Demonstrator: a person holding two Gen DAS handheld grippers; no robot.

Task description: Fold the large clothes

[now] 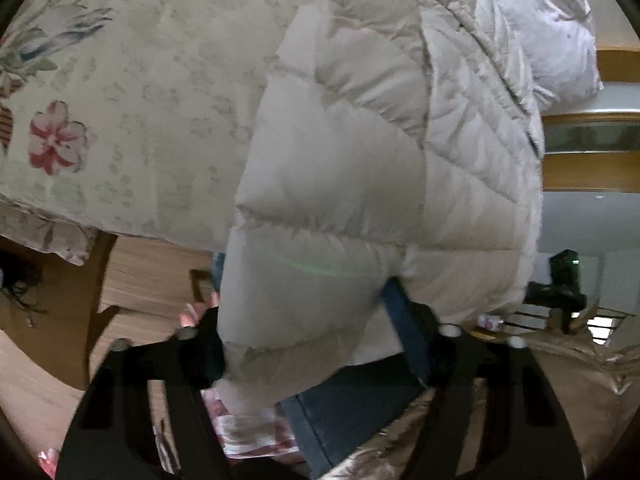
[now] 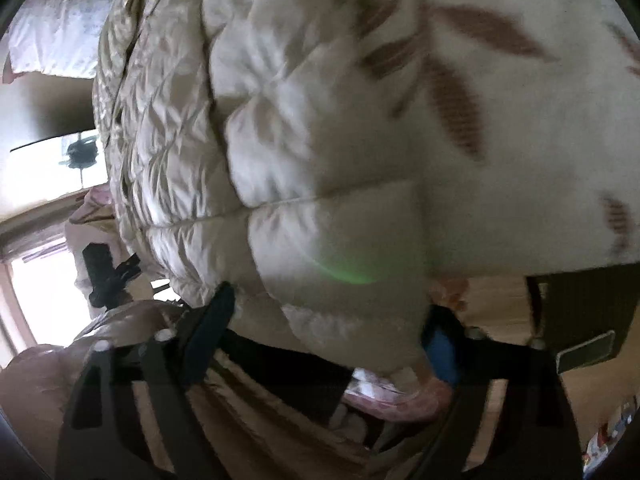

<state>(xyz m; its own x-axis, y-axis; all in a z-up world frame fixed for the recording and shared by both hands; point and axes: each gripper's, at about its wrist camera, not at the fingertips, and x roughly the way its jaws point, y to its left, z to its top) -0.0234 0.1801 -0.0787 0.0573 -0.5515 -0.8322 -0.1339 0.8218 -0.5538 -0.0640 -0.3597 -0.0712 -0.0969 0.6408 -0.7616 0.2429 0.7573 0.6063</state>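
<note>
A large cream quilted puffer jacket (image 1: 360, 184) fills the middle of the left wrist view, its hem hanging over the bed's edge. My left gripper (image 1: 308, 340) is shut on a puffy edge of the jacket, which bulges between the two black fingers (image 1: 208, 348). In the right wrist view the same jacket (image 2: 304, 168) fills the middle. My right gripper (image 2: 328, 328) is shut on another part of its hem between its fingers (image 2: 212, 316). The other gripper shows small and dark in each view (image 1: 560, 292) (image 2: 104, 276).
The jacket lies on a floral bed sheet (image 1: 120, 100) with leaf print (image 2: 520, 120). A white pillow (image 1: 552, 32) lies at the far end. A wood floor (image 1: 152, 276) and bright windows (image 2: 48, 168) show beyond. The person's shiny beige clothing (image 2: 120, 360) is close below.
</note>
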